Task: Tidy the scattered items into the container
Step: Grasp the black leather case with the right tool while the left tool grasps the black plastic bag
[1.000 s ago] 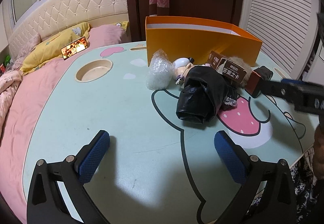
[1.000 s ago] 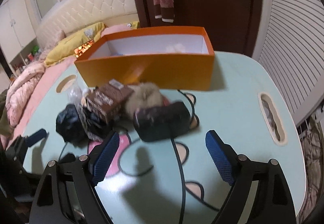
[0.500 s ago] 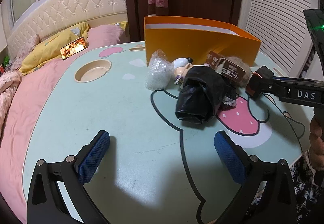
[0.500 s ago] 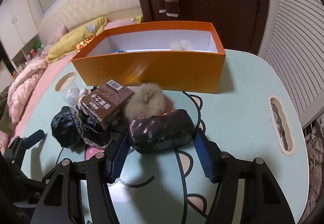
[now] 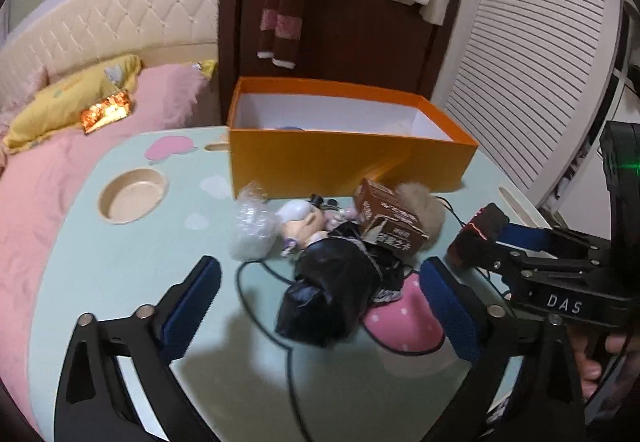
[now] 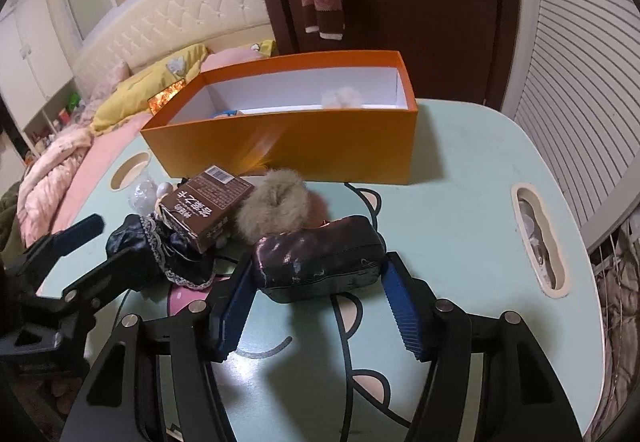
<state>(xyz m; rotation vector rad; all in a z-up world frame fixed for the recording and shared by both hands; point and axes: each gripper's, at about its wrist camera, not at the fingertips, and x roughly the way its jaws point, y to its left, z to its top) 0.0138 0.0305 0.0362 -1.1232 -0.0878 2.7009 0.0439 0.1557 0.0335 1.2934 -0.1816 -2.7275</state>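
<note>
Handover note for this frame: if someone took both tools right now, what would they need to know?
Right tool: shut on the dark pouch, which sits low over the table.
Left tool: open, empty, aimed at the black lace-trimmed bundle.
Orange box: already holds a fluffy pale item and something blue, barely visible.
In front of the box: brown carton, tan fur ball, doll, clear plastic bag, black bundle.
Left to do: carry the pouch into the box, then those five.

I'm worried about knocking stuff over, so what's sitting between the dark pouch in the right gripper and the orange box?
In the right wrist view, the fluffy pompom lies between the pouch and the orange box, with the brown carton just left.
</note>
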